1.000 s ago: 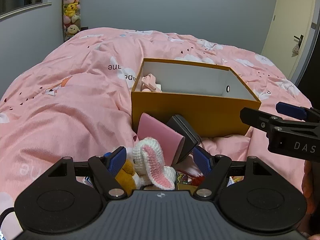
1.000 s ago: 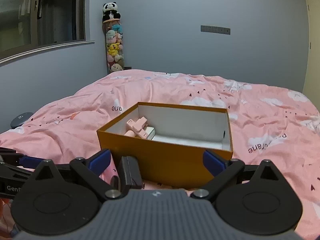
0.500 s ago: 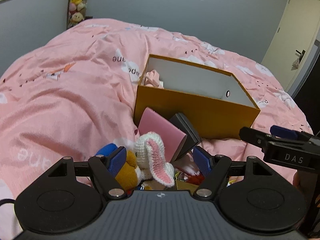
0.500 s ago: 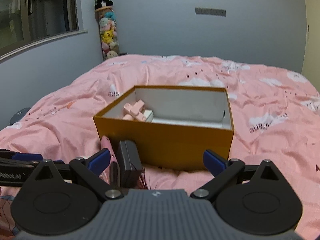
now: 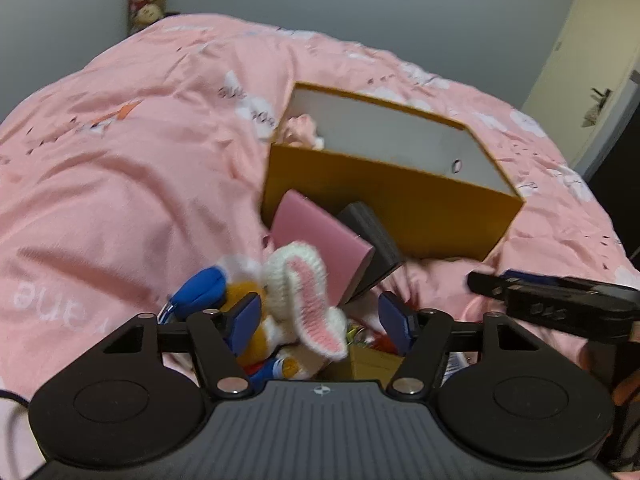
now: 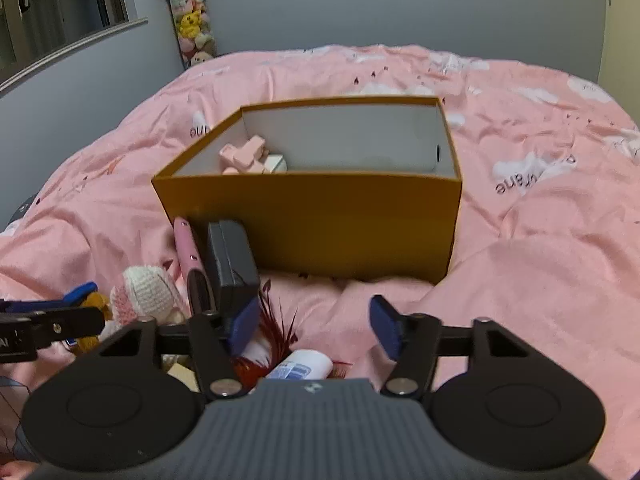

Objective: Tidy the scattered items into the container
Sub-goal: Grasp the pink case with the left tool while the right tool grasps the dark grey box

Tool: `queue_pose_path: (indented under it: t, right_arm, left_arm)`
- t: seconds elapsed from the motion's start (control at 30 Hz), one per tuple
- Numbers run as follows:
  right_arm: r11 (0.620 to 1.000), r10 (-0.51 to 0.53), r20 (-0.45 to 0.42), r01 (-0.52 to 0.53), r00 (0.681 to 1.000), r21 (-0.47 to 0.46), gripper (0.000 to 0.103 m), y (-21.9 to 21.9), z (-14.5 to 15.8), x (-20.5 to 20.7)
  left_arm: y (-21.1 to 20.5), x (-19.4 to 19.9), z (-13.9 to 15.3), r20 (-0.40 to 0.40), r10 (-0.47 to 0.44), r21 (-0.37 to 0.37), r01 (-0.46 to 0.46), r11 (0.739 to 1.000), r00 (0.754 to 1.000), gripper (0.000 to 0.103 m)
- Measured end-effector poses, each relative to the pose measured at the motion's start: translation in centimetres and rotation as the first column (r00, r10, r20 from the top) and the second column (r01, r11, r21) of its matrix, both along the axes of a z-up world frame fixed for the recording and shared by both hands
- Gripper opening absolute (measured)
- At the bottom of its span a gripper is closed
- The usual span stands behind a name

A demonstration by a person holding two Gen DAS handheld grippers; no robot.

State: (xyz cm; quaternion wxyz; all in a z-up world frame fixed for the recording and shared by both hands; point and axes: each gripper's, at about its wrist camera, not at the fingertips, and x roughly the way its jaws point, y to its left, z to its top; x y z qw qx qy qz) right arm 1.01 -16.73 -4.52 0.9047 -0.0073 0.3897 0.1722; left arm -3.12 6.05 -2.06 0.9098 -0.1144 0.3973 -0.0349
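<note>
An orange cardboard box (image 5: 392, 200) (image 6: 312, 216) stands open on the bed, with pink clips (image 6: 244, 154) in its left corner. A pile lies before it: a pink flat case (image 5: 320, 236), a dark grey box (image 5: 372, 236), a crocheted white-and-pink bunny (image 5: 296, 284), an orange and blue plush toy (image 5: 200, 292), a red feather (image 6: 272, 332) and a white tube (image 6: 300, 364). My left gripper (image 5: 320, 320) is closing, with the bunny's ear between its jaws and the pads not pressing it. My right gripper (image 6: 314, 326) is closing over the feather and tube without gripping either.
The pink duvet (image 6: 520, 240) is rumpled all around the box. A tall column of plush toys (image 6: 192, 28) stands at the back wall. A door (image 5: 580, 80) is at the far right and a window (image 6: 60, 20) on the left wall.
Both grippers have tipped down closer to the pile. Both pairs of jaws have narrowed, the right pair much more. The right gripper has sunk towards the feather and tube.
</note>
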Motion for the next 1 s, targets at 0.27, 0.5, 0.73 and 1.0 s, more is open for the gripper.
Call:
queue_pose_path:
  t: [0.27, 0.5, 0.73, 1.0]
  right_arm:
    - [0.997, 0.077, 0.008, -0.077, 0.997, -0.019, 0.046, 1.0, -0.4, 0.7]
    - [0.995, 0.094, -0.022, -0.094, 0.995, -0.030, 0.046, 1.4, -1.3, 1.6]
    - [0.994, 0.105, -0.023, -0.106, 0.994, -0.025, 0.046, 1.4, -1.7, 2.6]
    - [0.989, 0.143, -0.019, -0.143, 0.990, -0.021, 0.046, 1.9, -2.0, 3.9]
  left_arm:
    - [-1.8, 2.0, 0.0, 0.002, -0.067, 0.053, 0.066, 0.996, 0.998, 0.072]
    - [-2.4, 4.3, -0.3, 0.005, -0.070, 0.054, 0.070, 0.996, 0.998, 0.070]
    - [-3.0, 7.9, -1.2, -0.048, -0.024, 0.042, 0.026, 0.999, 0.999, 0.063]
    - [-2.7, 11.1, -3.0, -0.146, 0.044, 0.022, -0.041, 0.999, 0.988, 0.051]
